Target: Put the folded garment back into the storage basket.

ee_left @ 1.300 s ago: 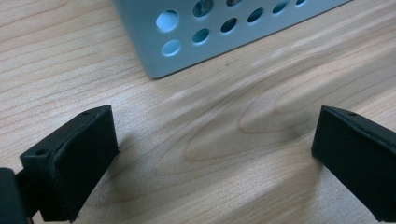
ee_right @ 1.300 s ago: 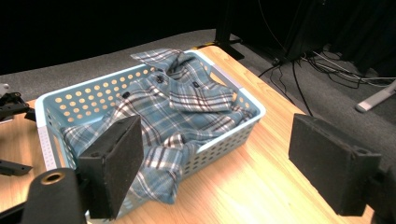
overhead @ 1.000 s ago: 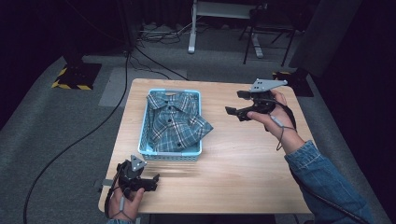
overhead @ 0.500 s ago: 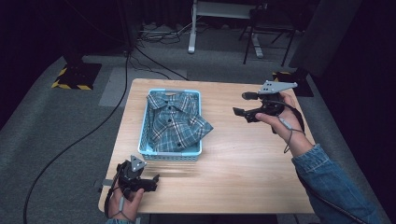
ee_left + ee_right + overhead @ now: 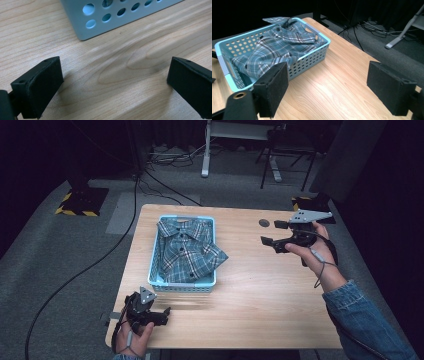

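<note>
A folded blue plaid shirt (image 5: 187, 251) lies in a light blue perforated basket (image 5: 156, 254) on the left half of the wooden table (image 5: 260, 290); one sleeve hangs over the basket's right rim. In the right gripper view the shirt (image 5: 274, 45) fills the basket (image 5: 318, 56). My right gripper (image 5: 274, 234) is held above the table's right side, open and empty, pointing toward the basket. My left gripper (image 5: 162, 314) rests low at the table's front left corner, open and empty, just in front of the basket's corner (image 5: 100, 23).
A small dark round hole (image 5: 264, 222) sits in the tabletop near the far edge. Beyond the table are a white desk leg (image 5: 205, 150), cables on the grey floor (image 5: 165, 162) and a yellow-black striped base (image 5: 77, 210).
My right gripper has moved to the right and slightly back, away from the basket. The left gripper has stayed in place.
</note>
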